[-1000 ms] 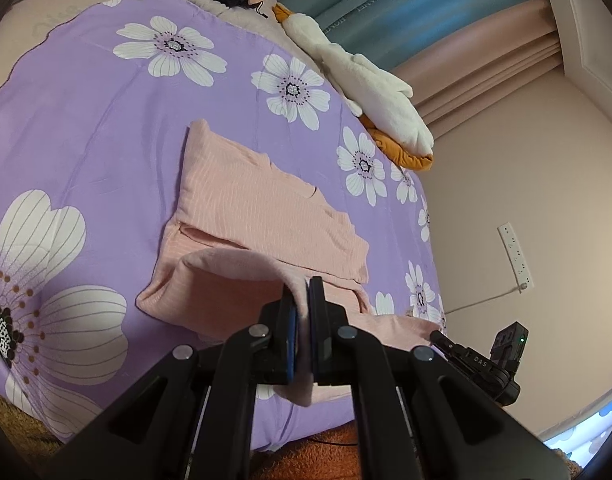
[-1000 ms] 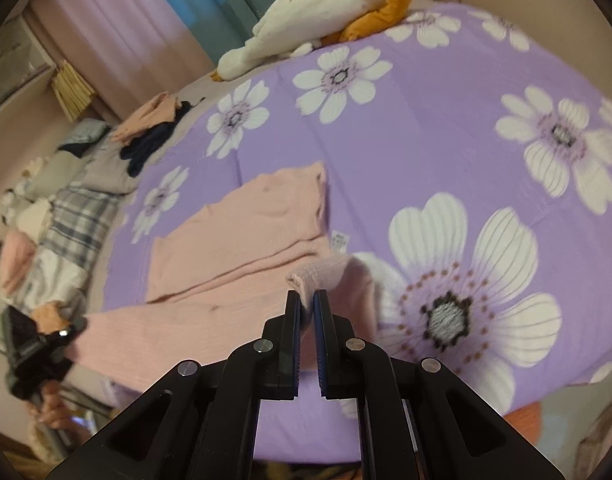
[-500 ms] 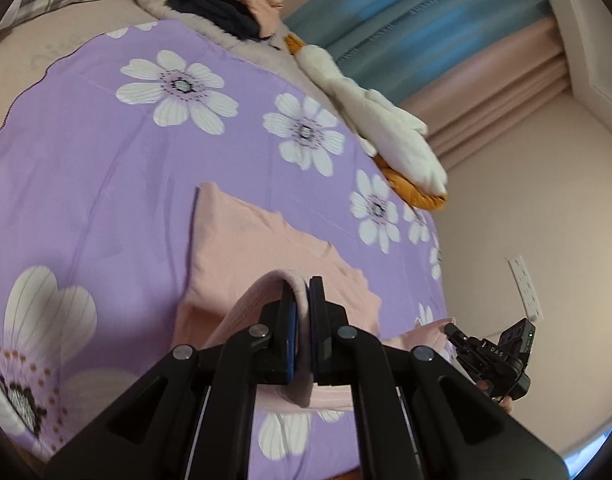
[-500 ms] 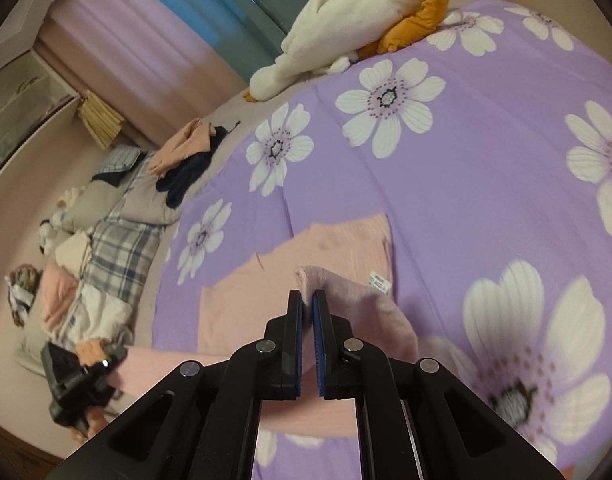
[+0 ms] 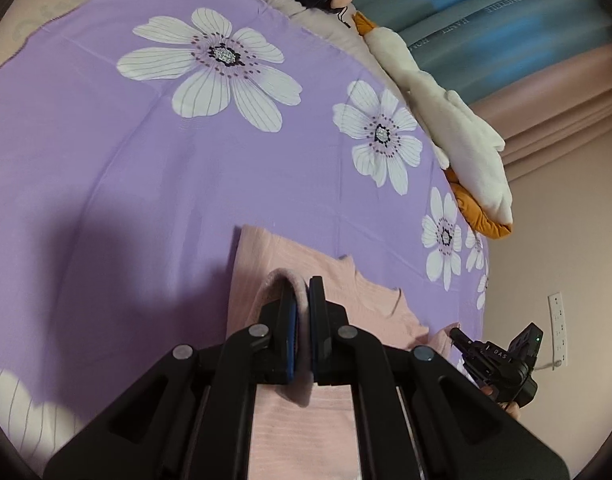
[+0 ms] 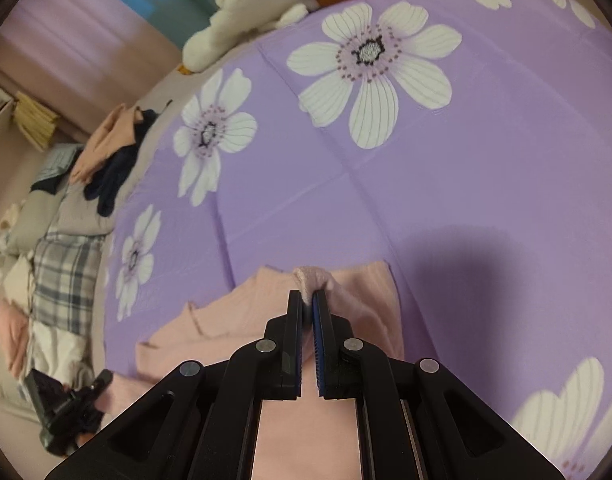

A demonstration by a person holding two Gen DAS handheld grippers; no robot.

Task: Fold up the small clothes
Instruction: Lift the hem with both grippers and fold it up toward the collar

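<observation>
A pale pink ribbed top (image 5: 266, 256) lies on the purple flowered bedsheet (image 5: 146, 168). My left gripper (image 5: 303, 292) is shut on a fold of its lower edge, held over the top's far part. My right gripper (image 6: 307, 300) is shut on another bit of the same edge of the pink top (image 6: 234, 312). The cloth hangs doubled under both grippers. The right gripper also shows in the left wrist view (image 5: 498, 364), and the left one in the right wrist view (image 6: 66, 404).
A white and orange plush toy (image 5: 458, 140) lies at the bed's far edge by the curtains (image 5: 526, 40). A heap of dark and peach clothes (image 6: 114, 152) and plaid bedding (image 6: 62, 276) lie at the bed's head. A wall socket (image 5: 558, 328) is on the right.
Both grippers have carried the pink top's lower edge forward over its body, toward the collar end. The folded cloth now covers most of the garment; the view is closer to the sheet.
</observation>
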